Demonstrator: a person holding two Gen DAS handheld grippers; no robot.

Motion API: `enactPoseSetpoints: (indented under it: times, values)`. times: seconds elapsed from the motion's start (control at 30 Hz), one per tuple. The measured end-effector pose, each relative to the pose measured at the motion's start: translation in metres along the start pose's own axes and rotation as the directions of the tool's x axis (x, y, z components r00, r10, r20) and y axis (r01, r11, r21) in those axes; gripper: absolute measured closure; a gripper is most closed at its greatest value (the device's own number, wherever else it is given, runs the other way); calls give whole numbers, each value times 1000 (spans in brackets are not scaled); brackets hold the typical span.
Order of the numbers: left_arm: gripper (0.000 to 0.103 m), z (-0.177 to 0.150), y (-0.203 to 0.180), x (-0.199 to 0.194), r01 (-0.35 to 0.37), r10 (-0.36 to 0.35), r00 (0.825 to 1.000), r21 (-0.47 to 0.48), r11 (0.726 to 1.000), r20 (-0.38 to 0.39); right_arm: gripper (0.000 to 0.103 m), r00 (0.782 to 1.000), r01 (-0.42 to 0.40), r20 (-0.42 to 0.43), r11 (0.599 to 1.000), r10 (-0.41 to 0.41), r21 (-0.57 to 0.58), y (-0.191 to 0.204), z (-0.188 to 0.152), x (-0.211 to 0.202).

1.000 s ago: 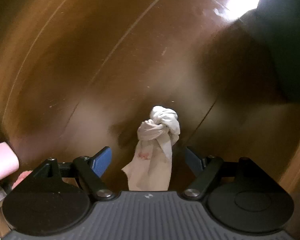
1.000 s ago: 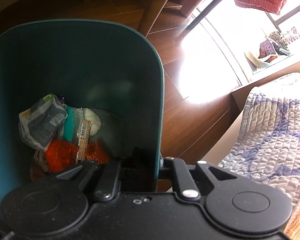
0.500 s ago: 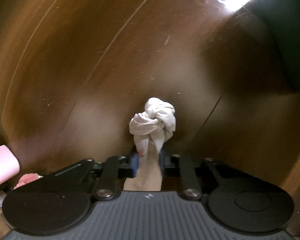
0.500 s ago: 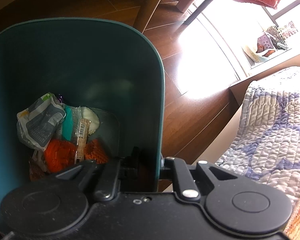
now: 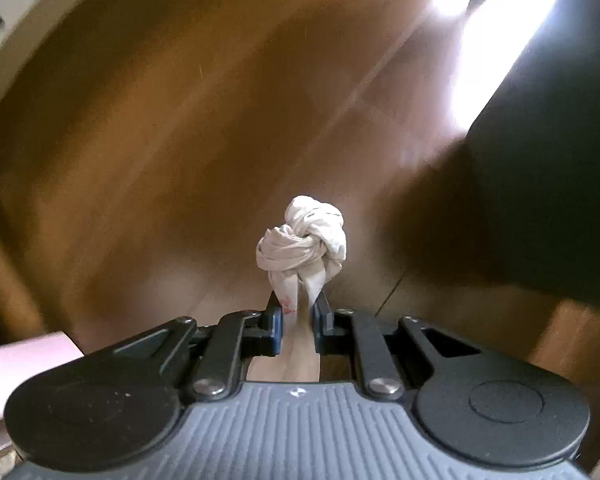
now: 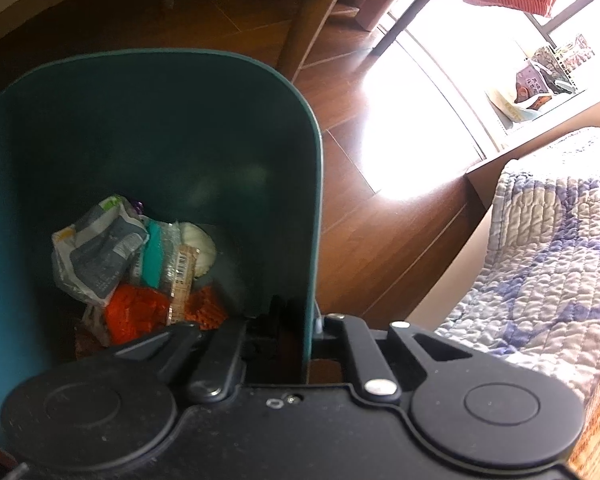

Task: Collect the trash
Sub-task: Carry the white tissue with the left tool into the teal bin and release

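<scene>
My left gripper is shut on a white knotted plastic bag, whose knot sticks out past the fingertips above the brown wood floor. My right gripper is shut on the right wall of a teal trash bin and holds it. Inside the bin lie a grey-and-white wrapper, orange netting, a barcode strip and other trash.
A dark shape, likely the bin, fills the right of the left wrist view. A pink object sits at lower left. In the right wrist view, a quilted blue-and-white bed cover lies right and wooden furniture legs stand beyond the bin.
My left gripper closed on the knotted bag and lifted it off the floor. The right gripper kept its hold on the bin, shifting slightly.
</scene>
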State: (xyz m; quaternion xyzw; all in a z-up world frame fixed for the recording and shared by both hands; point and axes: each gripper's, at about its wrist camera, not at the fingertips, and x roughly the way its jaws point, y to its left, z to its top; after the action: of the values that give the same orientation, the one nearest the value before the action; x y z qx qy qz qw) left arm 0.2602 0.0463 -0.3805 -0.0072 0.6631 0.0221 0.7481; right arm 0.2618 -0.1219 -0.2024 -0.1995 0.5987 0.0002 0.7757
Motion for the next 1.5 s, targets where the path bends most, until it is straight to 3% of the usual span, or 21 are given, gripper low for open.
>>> enactPoseSetpoints:
  times: [0.23,0.47,0.6,0.67,0.9,0.97,1.07,1.27,1.5]
  values:
    - [89,10,7,-106,54,-53,987,-2,999,149,99,999,-27,37,1000,27,5,9,4,-15]
    - [89,-1,18,-196,132,-121,950,-21,991,288,98,998,-36,55,999,38,-35,17,8,-21]
    - [89,-4,-10,-239,195,-179,924,-13,981,337,97,998,-44,52,997,47,-58,19,10,-21]
    - [89,3,-28,-246,216,-203,922,-3,976,331,96,997,-58,51,997,61,-52,21,12,-21]
    - [89,6,-55,-211,252,-252,923,38,967,290,95,994,-91,48,993,95,-79,36,16,-16]
    - [89,11,-55,-201,297,-295,919,33,954,263,95,993,-105,41,991,108,-84,37,17,-12]
    - [89,24,-58,-177,319,-314,926,10,948,208,95,992,-123,25,989,126,-82,34,18,-3]
    - [89,33,-75,-131,305,-305,945,21,952,115,97,993,-121,3,990,122,-72,17,17,15]
    - [89,26,-91,-103,294,-296,954,53,954,42,97,991,-133,-28,991,132,-19,-20,16,45]
